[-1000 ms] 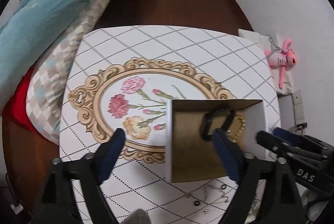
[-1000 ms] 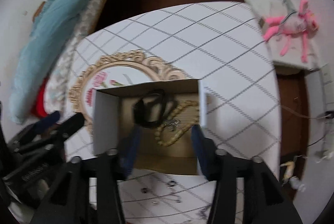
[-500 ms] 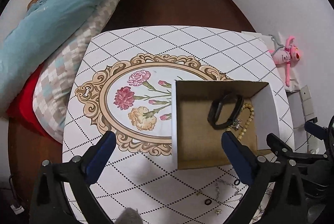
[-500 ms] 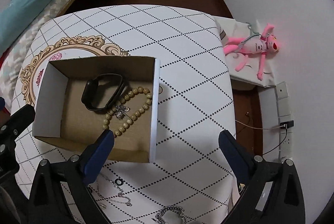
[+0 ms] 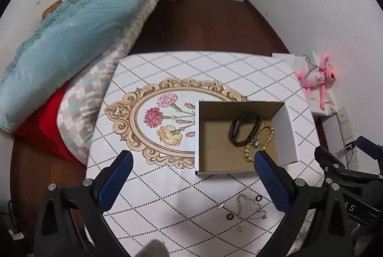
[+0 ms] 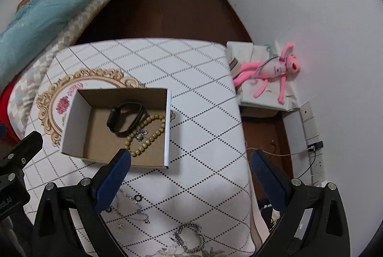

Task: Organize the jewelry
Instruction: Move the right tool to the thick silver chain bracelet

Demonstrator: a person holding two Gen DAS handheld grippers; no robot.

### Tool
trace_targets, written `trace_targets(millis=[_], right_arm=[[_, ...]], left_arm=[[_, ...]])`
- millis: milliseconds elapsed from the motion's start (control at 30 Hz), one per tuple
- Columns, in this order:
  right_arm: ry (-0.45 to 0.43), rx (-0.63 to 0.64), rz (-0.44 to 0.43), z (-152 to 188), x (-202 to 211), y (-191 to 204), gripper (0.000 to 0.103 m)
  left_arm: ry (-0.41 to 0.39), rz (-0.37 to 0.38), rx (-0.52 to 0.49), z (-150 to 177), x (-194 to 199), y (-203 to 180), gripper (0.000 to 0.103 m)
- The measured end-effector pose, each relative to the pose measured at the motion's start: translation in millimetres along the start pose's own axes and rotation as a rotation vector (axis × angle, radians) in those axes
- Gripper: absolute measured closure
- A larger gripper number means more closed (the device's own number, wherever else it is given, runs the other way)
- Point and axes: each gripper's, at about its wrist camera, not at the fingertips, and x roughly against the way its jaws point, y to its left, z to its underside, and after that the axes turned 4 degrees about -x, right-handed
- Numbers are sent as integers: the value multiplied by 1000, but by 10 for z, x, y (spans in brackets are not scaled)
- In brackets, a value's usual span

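The left hand-held gripper [image 5: 191,175] has its fingers wide apart and holds nothing; it hangs above the bench [image 5: 191,70], near its front edge. The right hand-held gripper [image 6: 190,172] is also spread wide and empty, above the right part of the bench. The cardboard box [image 6: 71,122] stands on the bench and contains a black wristband [image 6: 125,117], a wooden bead bracelet [image 6: 148,134] and a small silver piece touching the beads. Only the right view shows a thick silver chain bracelet [image 6: 189,236] near the front edge. Both views show a thin chain [image 5: 251,208] and small black rings [image 5: 229,217] before the box.
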Motion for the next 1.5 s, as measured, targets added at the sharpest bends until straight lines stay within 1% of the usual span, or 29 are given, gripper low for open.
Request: trace_targets(millis=[167, 333, 467, 567, 633, 733, 833, 900, 967, 1000, 1100, 1167, 1200, 1333, 1400, 1433, 1467, 1500], right_arm=[[-58, -19, -5, 36, 361, -81, 2], [-108, -34, -24, 80, 697, -139, 2], [-105, -55, -56, 145, 843, -204, 2], [-65, -76, -70, 258, 786, -277, 2], [-12, -92, -67, 384, 644, -348, 2], [87, -125, -60, 636, 306, -471, 2], [193, -155, -47, 939, -111, -610, 2], [267, -174, -40, 1145, -396, -682, 7], [316, -188, -33, 1309, -608, -736, 20], [340, -194, -32, 1387, -704, -758, 21], [375, -189, -38, 1540, -875, -733, 25], [394, -180, -46, 1607, -956, -706, 32], [381, -175, -51, 1648, -969, -685, 37], [331, -165, -56, 1669, -927, -665, 38], [306, -152, -62, 1664, -900, -627, 43], [293, -139, -64, 1649, -880, -599, 58], [284, -127, -63, 1633, -863, -580, 89], [289, -128, -64, 1617, -865, -571, 95]], left_arm=[[-43, 9, 0, 37, 317, -7, 0], [-66, 20, 1, 89, 550, -24, 0], [-65, 26, 11, 138, 657, -28, 0], [-42, 20, 14, 216, 636, -37, 0], [-12, 8, 7, 312, 543, -55, 0], [30, -13, -4, 489, 364, -76, 0], [110, -43, -11, 741, 44, -83, 0], [162, -51, -10, 881, -146, -74, 0], [212, -55, -10, 1022, -334, -65, 0], [229, -57, -10, 1072, -401, -64, 0], [267, -62, -15, 1210, -551, -76, 1], [282, -52, -20, 1271, -605, -89, 1], [292, -40, -24, 1308, -638, -103, 1], [316, -3, -43, 1410, -732, -180, 2], [319, 19, -50, 1443, -754, -229, 2], [319, 32, -57, 1457, -766, -261, 2], [318, 40, -62, 1456, -770, -289, 3], [316, 49, -66, 1457, -773, -312, 7]])
